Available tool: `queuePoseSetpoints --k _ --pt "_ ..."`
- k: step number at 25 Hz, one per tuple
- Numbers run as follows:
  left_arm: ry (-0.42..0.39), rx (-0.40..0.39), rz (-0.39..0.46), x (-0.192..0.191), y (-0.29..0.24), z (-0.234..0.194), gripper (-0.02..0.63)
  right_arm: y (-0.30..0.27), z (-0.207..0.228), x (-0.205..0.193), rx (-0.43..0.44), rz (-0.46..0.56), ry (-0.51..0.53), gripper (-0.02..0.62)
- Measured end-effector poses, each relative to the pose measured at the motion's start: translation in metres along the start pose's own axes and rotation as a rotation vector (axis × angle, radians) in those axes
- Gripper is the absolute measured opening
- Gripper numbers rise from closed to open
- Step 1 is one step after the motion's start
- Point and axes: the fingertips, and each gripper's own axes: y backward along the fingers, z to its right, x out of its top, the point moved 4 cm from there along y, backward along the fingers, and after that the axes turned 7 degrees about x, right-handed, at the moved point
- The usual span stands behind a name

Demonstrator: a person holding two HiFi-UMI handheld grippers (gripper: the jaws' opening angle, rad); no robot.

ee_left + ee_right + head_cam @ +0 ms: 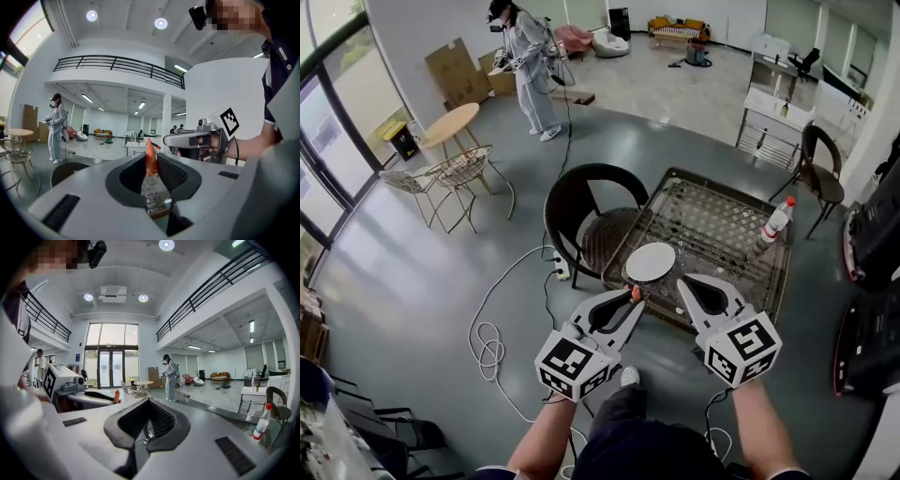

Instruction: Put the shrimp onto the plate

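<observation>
An orange shrimp (pixel 150 157) is pinched between the tips of my left gripper (pixel 632 294), which is shut on it; the shrimp (pixel 635 292) shows at those tips in the head view, just short of the near rim of the white plate (pixel 651 262). The plate lies on the near left part of a wicker table (pixel 722 225). My right gripper (pixel 687 281) hovers to the right of the plate, jaws together with nothing between them. From the right gripper view, the shrimp (pixel 116 396) sticks up from the left gripper. The plate is out of sight in both gripper views.
A plastic bottle with a red cap (pixel 776 220) stands at the table's right edge. A dark wicker chair (pixel 586 211) sits left of the table, another chair (pixel 820 169) at the far right. Cables (pixel 502 309) trail on the floor. A person (pixel 528 70) stands far off.
</observation>
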Motion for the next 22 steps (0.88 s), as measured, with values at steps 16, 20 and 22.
queuePoseSetpoints --k 16,20,22 --pt "0.004 -0.153 0.033 0.020 -0.062 -0.077 0.080 -0.061 0.043 0.027 -0.165 -0.055 0.018 0.005" --pt "-0.004 -0.130 0.010 0.016 -0.068 -0.089 0.080 -0.072 0.049 0.020 -0.157 -0.062 0.003 0.005" --pt "-0.009 -0.116 -0.007 0.012 -0.071 -0.092 0.080 -0.076 0.052 0.016 -0.150 -0.066 -0.001 0.005"
